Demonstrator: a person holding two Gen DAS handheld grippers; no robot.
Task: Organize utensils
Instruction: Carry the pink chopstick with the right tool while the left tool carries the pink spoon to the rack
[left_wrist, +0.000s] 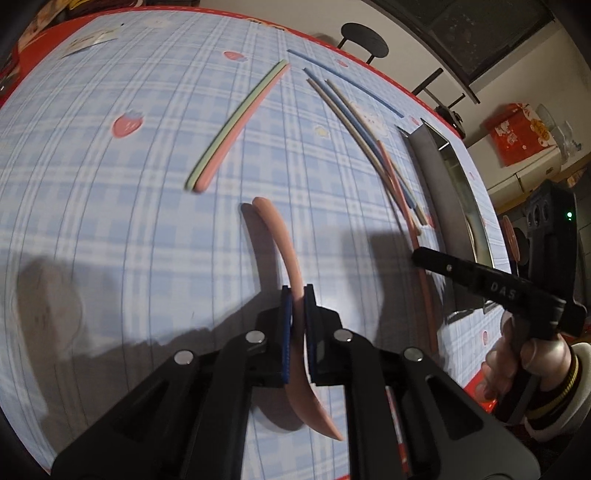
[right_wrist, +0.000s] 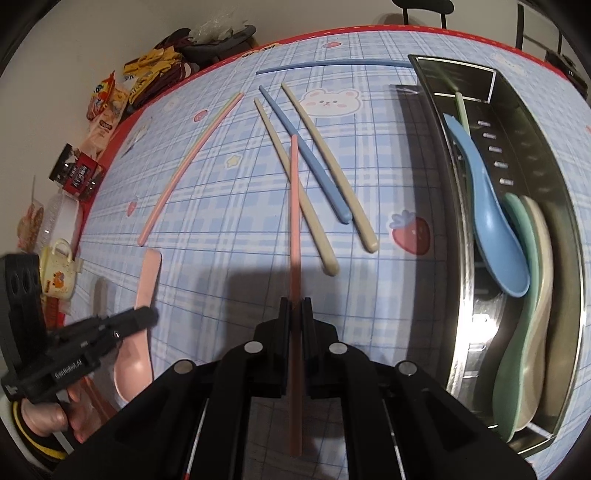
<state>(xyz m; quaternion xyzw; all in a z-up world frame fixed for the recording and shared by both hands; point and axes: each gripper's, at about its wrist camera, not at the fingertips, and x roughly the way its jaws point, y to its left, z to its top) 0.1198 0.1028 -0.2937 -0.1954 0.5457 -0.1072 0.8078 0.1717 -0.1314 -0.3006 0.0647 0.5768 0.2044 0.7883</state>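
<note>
Pink plastic is clamped in both hand-held tools: the left gripper (left_wrist: 298, 295) pinches the pink plastic spoon (left_wrist: 291, 266) partway along its handle above the checked blue tablecloth's (left_wrist: 110, 229) near edge, handle tip pointing toward the far edge and bowl toward the camera, while the right gripper (right_wrist: 295, 308) nips the long pink chopstick (right_wrist: 294, 221), which runs away toward the far edge. Gripped so narrowly, either could swivel or slip, and the chopstick's far tip crosses a beige chopstick (right_wrist: 295, 184), so a careless lift might drag it. Steel rectangular utensil tray (right_wrist: 517, 110) along the right edge already holds blue, green and beige spoons.
</note>
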